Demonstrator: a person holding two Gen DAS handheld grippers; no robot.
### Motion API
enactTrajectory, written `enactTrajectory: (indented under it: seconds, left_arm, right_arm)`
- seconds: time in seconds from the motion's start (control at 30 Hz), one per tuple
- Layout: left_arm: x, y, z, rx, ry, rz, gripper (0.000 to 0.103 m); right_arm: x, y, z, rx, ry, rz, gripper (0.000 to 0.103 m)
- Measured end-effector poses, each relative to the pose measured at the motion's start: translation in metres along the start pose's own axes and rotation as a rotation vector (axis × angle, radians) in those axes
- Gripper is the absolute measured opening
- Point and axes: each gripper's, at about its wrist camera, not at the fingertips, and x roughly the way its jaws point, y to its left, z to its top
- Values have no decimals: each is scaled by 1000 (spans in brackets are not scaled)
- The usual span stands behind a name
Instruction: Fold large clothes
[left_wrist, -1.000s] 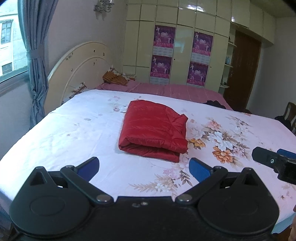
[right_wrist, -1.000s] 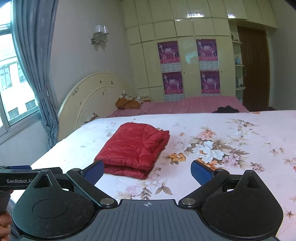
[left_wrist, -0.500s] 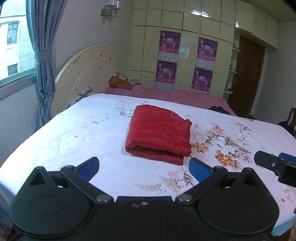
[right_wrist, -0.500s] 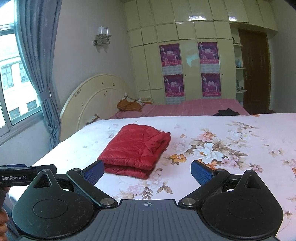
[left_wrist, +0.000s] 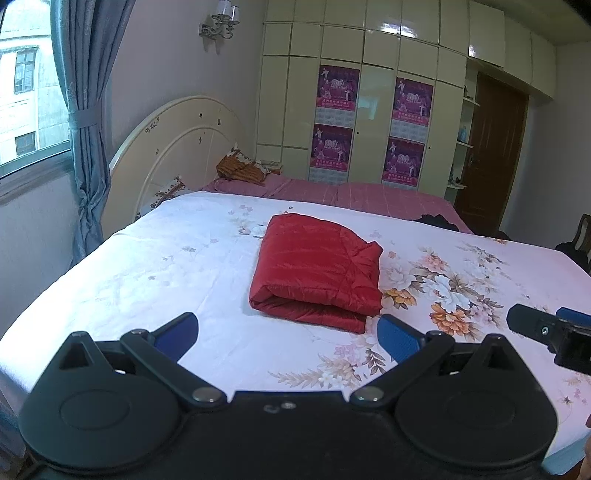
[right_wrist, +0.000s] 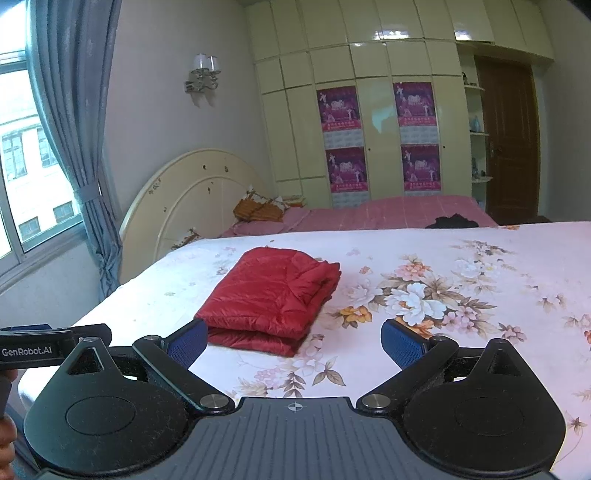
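Evidently both the left gripper (left_wrist: 286, 334) and right gripper (right_wrist: 294, 338) are hovering wide and empty, the folded red jacket (left_wrist: 318, 276) lying ahead of the jaws, risking springing open unpressed.

Red quilted jacket (left_wrist: 317, 273) folded, flat on bed.

Red jacket (left_wrist: 317, 273) at 12 o'clock: quilted cloth, slight sheen, stitched seams. Bed sheet (left_wrist: 155, 273): matt floral cloth, lightly creased. Left gripper (left_wrist: 287, 334) and right gripper (right_wrist: 294, 341): matt black plastic, ribbed blue pads (right_wrist: 400, 343), shiny metal pivot pins. Wardrobe (right_wrist: 380, 122) at 1 o'clock: glossy cream panels with paper posters. Door (left_wrist: 487, 155) at 2 o'clock: dark wood. Curtain (right_wrist: 74, 122) at 10 o'clock: blue cloth.
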Motion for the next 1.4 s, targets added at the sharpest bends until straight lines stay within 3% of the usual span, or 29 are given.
enactTrajectory:
  seconds: [1.4]
  left_arm:
    - [10,2,2,17,16,3,103]
  right_arm:
    - [12,3,-4,5,15,7,99]
